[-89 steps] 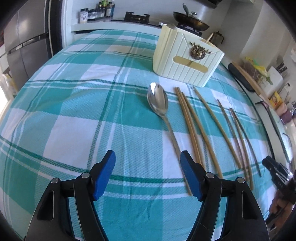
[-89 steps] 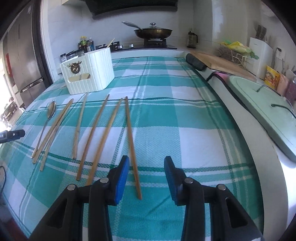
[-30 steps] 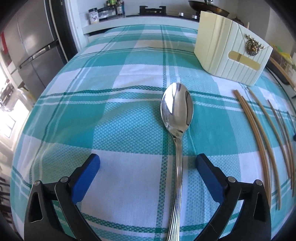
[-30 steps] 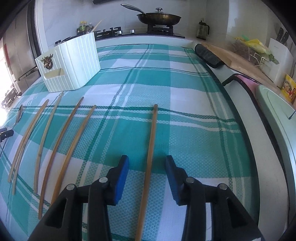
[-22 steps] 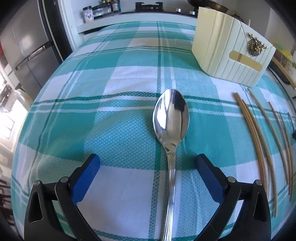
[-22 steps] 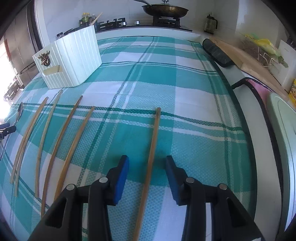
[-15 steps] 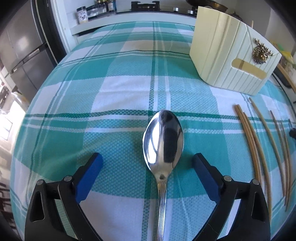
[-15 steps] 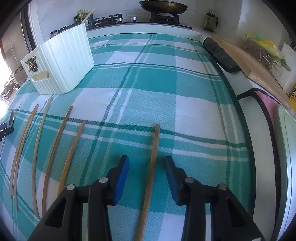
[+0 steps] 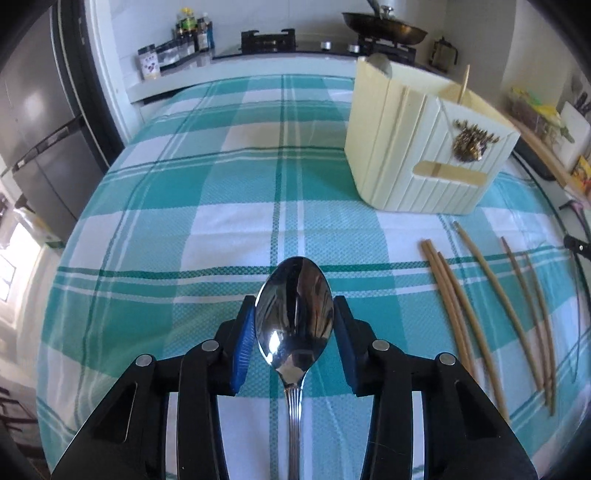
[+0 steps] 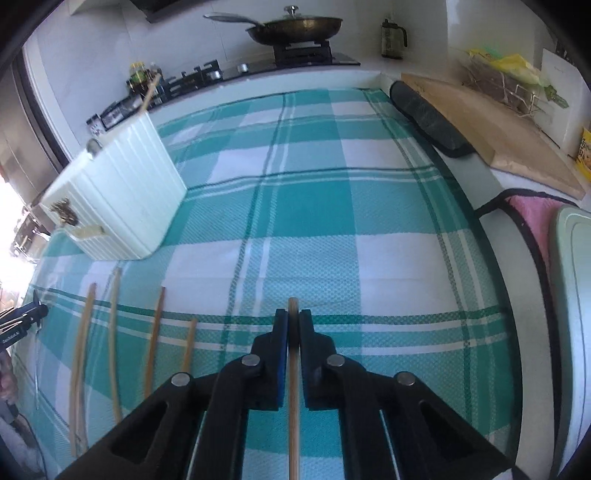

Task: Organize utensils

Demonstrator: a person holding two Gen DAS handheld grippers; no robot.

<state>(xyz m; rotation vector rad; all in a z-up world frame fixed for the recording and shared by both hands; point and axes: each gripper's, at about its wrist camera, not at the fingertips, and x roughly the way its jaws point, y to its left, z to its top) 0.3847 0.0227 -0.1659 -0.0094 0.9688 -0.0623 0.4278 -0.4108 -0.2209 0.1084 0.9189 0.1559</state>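
My left gripper [image 9: 294, 314] is shut on a steel spoon [image 9: 295, 317], its blue pads against both sides of the bowl, above the teal checked cloth. My right gripper [image 10: 293, 319] is shut on a wooden chopstick [image 10: 293, 398] that runs back along the jaws. The cream ribbed utensil holder [image 9: 424, 147] stands ahead and to the right in the left wrist view; it also shows in the right wrist view [image 10: 122, 199] at the far left. Several loose chopsticks [image 9: 491, 306] lie on the cloth, also seen in the right wrist view [image 10: 114, 339].
A stove with a lidded pan [image 10: 295, 26] is at the back. A cutting board [image 10: 491, 125], a dark roll [image 10: 428, 118] and a pink mat [image 10: 535, 221] lie past the cloth's right edge. A fridge [image 9: 40, 140] stands to the left.
Both grippers closed: the left on the spoon's bowl, the right on the lone chopstick. Both views have tipped up, so the utensils appear lifted.
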